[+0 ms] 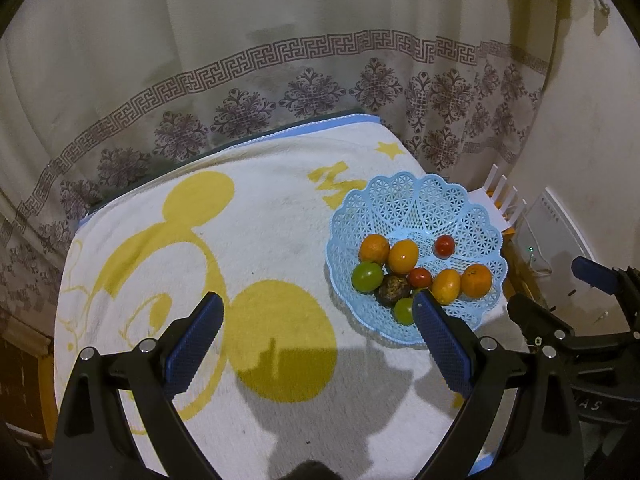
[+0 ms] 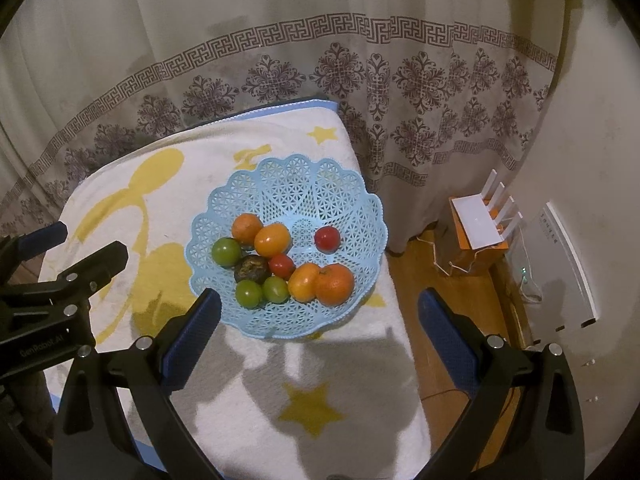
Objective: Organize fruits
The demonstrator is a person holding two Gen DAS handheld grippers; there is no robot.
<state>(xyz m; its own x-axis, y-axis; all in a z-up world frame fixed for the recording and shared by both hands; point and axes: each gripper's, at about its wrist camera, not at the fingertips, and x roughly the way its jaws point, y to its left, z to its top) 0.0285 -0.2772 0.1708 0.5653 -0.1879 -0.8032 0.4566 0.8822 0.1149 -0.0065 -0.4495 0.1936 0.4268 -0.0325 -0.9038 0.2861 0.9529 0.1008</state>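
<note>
A light blue lattice basket (image 2: 286,184) with a scalloped rim sits on a surface covered by a white towel (image 2: 248,392) printed with yellow mouse shapes and stars, close to the towel's right edge. All the fruit visible lies inside it, gathered toward the near side of the bowl. Two oranges (image 2: 334,283) sit at opposite ends of the cluster, one at the back left and one at the front right. Two smoother yellow-orange fruits (image 2: 272,239) lie beside them. Three green round fruits (image 2: 226,252) rest along the left and front, and a dark wrinkled fruit (image 2: 251,268) sits among them, touching the small red tomato (image 2: 281,265) at the centre. A second red tomato (image 2: 327,238) lies apart toward the right.

The left claw (image 1: 318,320) hangs above the towel with its blue-padded fingers spread wide and nothing between them; its right finger overlaps the basket's near rim in the left wrist view. The right claw (image 2: 320,316) is likewise spread and empty, above the near edge of the basket.

Behind the surface hangs a pale curtain (image 2: 320,60) with a dark patterned border. To the right, a white router (image 2: 480,226) with four antennas stands on an orange box.
</note>
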